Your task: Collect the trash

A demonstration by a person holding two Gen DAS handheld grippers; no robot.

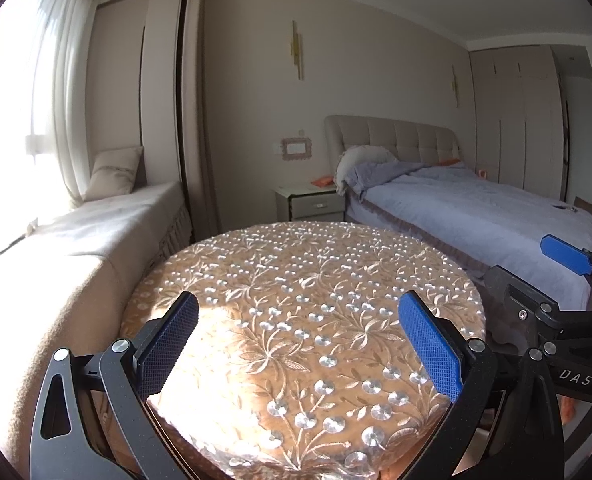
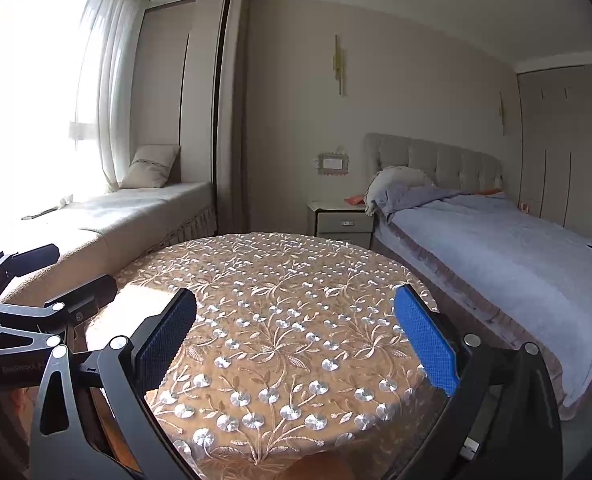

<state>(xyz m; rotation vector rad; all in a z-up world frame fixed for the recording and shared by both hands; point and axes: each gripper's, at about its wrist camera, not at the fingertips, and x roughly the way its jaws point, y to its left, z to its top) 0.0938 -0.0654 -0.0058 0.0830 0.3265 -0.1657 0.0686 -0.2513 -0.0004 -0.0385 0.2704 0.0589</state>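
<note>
A round table [image 1: 304, 280] covered with a gold embroidered cloth fills the foreground in both views [image 2: 279, 288]. I see no trash on it. My left gripper [image 1: 300, 344] is open and empty, held over the table's near edge. My right gripper [image 2: 296, 340] is open and empty too, over the table's near part. The right gripper shows at the right edge of the left wrist view [image 1: 564, 276]. The left gripper shows at the left edge of the right wrist view [image 2: 47, 280].
A bed [image 1: 476, 216] with a grey-blue cover stands to the right, also in the right wrist view [image 2: 516, 248]. A white nightstand [image 1: 314, 200] with an orange item sits behind the table. A cushioned window seat [image 1: 95, 216] with a pillow runs along the left.
</note>
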